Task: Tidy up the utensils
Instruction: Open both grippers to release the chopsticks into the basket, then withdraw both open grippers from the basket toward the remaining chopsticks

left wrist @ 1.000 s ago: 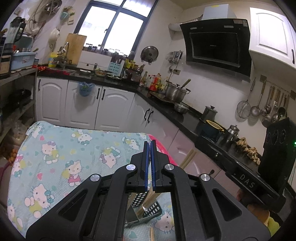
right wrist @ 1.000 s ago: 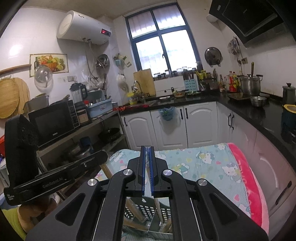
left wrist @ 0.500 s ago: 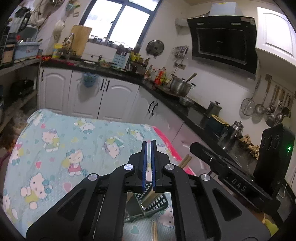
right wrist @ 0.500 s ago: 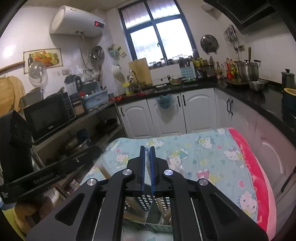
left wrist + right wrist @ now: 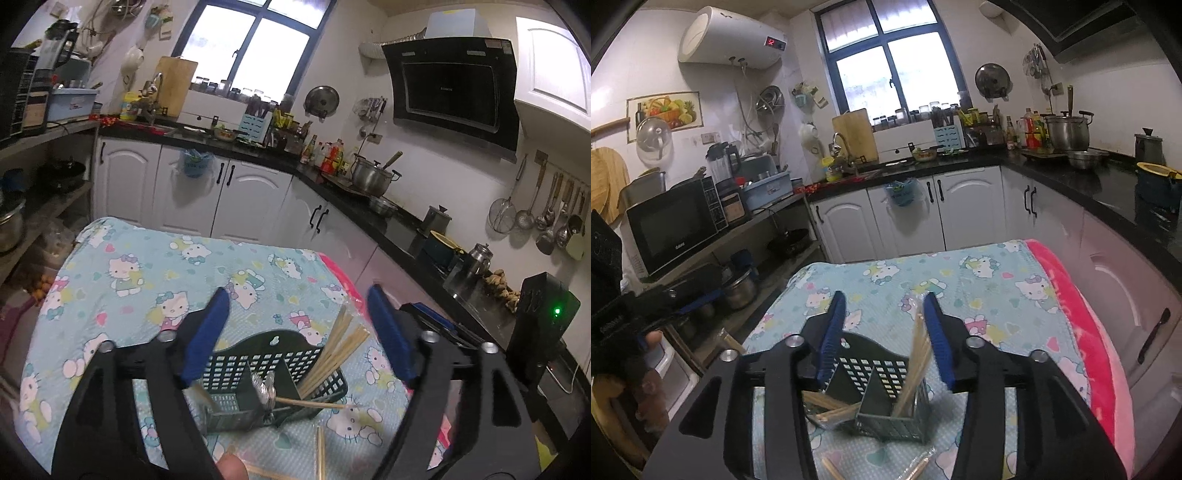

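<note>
- My left gripper (image 5: 297, 325), jaws just spread wide and empty, hangs above the dark green utensil basket (image 5: 273, 365) on the cartoon-cat cloth (image 5: 155, 266).
- My right gripper (image 5: 884, 332), jaws just parting, holds nothing.
- Bamboo chopsticks (image 5: 916, 365) lean in the basket's right compartment; others, perhaps loose, lie on the cloth.

Dark green perforated utensil basket (image 5: 266, 360); pale wooden chopsticks (image 5: 341, 349); light blue cartoon-cat print cloth (image 5: 155, 266), pink edge; blue claw pads (image 5: 833, 338).
</note>
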Demonstrator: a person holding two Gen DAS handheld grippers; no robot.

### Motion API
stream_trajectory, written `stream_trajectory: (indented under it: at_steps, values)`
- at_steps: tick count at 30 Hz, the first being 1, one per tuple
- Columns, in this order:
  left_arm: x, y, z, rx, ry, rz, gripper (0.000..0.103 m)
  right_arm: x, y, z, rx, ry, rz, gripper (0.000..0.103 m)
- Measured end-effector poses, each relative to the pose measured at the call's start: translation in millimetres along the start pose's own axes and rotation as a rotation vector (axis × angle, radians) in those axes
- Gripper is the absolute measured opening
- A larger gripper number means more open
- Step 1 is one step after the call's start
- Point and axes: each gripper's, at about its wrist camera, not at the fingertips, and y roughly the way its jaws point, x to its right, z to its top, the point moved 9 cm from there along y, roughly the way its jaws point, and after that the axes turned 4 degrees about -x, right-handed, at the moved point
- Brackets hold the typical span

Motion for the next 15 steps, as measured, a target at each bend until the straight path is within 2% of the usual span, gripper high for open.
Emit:
stream_trajectory:
  at_steps: [6, 15]
  values:
    - [0, -13, -10, 0.002, -0.006, -0.001, 0.091, -2, -19, -6, 0.018, -0.016, -0.008, 0.052]
    - [-4, -24, -34, -0.012, -0.018, -0.004, 0.092, -15, -38, -19, 0.029, -0.053, -0.008, 0.057]
